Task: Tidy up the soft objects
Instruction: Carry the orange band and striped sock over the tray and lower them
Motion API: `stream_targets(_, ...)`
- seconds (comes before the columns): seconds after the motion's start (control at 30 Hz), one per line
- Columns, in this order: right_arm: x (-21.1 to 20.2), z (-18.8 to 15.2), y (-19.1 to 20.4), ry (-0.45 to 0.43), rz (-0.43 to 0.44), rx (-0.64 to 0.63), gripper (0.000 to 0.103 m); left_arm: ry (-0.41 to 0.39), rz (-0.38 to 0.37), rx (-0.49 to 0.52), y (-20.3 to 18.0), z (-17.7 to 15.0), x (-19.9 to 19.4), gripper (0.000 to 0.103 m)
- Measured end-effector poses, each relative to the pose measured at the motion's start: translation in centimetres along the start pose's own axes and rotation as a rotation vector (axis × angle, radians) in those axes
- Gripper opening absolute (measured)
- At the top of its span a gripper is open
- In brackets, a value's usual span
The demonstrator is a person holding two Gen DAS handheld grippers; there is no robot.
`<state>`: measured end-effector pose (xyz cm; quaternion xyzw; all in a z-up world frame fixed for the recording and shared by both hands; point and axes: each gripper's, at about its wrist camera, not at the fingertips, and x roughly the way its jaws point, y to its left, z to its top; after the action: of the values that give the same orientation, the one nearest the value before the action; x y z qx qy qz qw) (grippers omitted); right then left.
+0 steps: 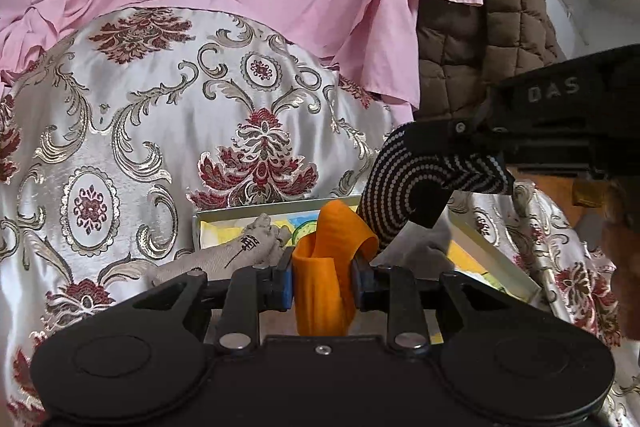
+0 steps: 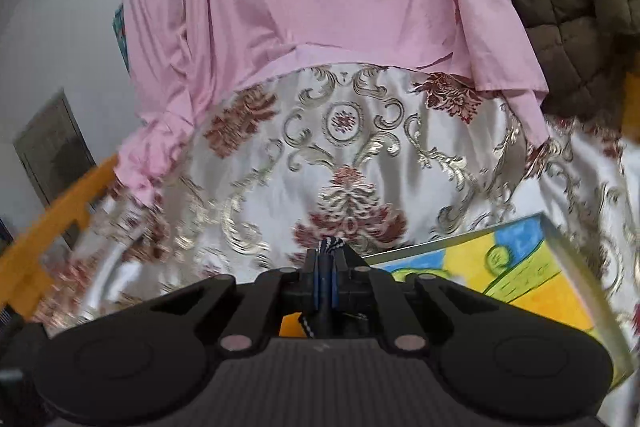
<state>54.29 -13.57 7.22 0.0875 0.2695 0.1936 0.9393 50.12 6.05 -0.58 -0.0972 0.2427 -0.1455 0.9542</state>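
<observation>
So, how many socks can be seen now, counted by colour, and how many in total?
Orange sock, in the left gripper: 1
Black dotted sock, in the right gripper: 1
Grey sock, lying at the tray: 1
Total: 3 socks

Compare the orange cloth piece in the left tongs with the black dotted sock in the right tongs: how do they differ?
The orange cloth piece is plain orange; the black dotted sock is black with rows of white dots. The orange piece bunches thick between the left tongs, holding them apart; the sock is pinched thin in the right tongs, nearly fully closed. Both are soft, gripped and held above the tray.
</observation>
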Motion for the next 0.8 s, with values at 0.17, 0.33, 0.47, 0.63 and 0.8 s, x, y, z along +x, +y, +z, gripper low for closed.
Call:
stream_targets(0.17,1.4,-0.7,-1.2,0.01,-0.121,-0.048,0.006,0.022,0.005,0.0,0.1,-0.8,1.7,0.03)
stream_targets(0.33,2.0,-2.4,-3.1,0.052,-0.163,-0.028,0.011,0.06,0.005,0.024,-0.4,-1.6,2.9,0.032)
stream_targets(0.47,2.1,-3.6,-3.3,0.068,-0.173,-0.061,0.014,0.076,0.017,0.046,-1.1,-2.2,3.4,0.035)
stream_targets(0.63,1.9,-4.9,-2.7,0.07,-0.188,-0.136,0.022,0.084,0.035,0.057,-1.4,-2.5,3.7,0.038)
stream_targets(0.8,1.8,-5.6,-2.5,0.067,-0.197,-0.17,0.032,0.086,0.053,0.057,-1.5,-2.6,3.5,0.044)
